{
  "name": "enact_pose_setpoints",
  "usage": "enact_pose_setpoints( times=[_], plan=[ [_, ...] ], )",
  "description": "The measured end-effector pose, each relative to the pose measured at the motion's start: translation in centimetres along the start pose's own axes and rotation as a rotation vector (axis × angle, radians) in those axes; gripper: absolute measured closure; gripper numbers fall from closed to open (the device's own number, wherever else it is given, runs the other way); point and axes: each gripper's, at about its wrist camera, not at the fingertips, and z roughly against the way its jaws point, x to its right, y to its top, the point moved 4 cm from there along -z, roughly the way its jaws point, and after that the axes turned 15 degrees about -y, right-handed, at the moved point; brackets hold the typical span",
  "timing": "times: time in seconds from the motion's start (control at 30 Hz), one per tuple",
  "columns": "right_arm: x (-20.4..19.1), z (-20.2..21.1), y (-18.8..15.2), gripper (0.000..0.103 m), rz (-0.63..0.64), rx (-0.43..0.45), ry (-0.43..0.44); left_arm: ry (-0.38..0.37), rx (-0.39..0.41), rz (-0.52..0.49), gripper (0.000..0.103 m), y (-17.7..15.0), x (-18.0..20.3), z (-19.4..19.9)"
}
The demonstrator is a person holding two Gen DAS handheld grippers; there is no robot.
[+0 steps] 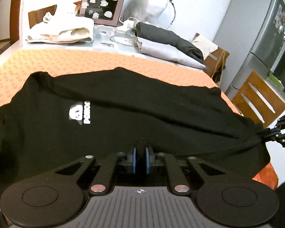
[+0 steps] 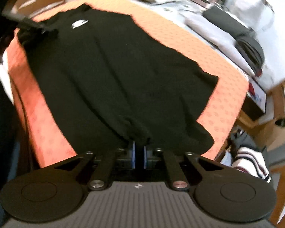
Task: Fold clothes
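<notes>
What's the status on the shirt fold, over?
Left tool shut on black shirt near edge. Right tool shut on its bunched end. Shirt on orange tablecloth. Nothing in the way.

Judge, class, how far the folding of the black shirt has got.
Done: folded clothes sit stacked at the far end. In hand: both the left gripper and right gripper are shut on the black shirt's near edge. Left: every fold; it lies spread over the orange cloth.
</notes>
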Motion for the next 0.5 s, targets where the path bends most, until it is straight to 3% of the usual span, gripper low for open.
enact_pose_setpoints(
  times=[0.07, 0.17, 0.2, 0.37, 0.5],
  plan=[
    [0.3, -1.0, 0.3, 0.093, -0.012, -0.025, -0.014, 0.018, -0.021, 0.006, 0.089, 0.1, -0.4, -1.0],
    [0.1, -3.1, 0.2, 0.081, 0.022, -0.080, -0.077, 0.046, -0.046, 0.015, 0.083, 0.2, -1.0, -2.4],
    [0.1, -3.5, 0.1, 0.072, 0.028, -0.089, -0.102, 0.055, -0.042, 0.016, 0.080, 0.3, -1.1, -2.6],
    [1.2, -2.8, 0.5, 0.066, 0.013, -0.068, -0.271, 0.084, 0.009, 0.052, 0.073, 0.8, -1.4, -1.7],
    [1.8, -1.3, 0.9, 0.061, -0.044, -0.040, -0.227, 0.088, 0.069, 0.092, 0.066, 1.3, -1.5, 0.2]
  ],
)
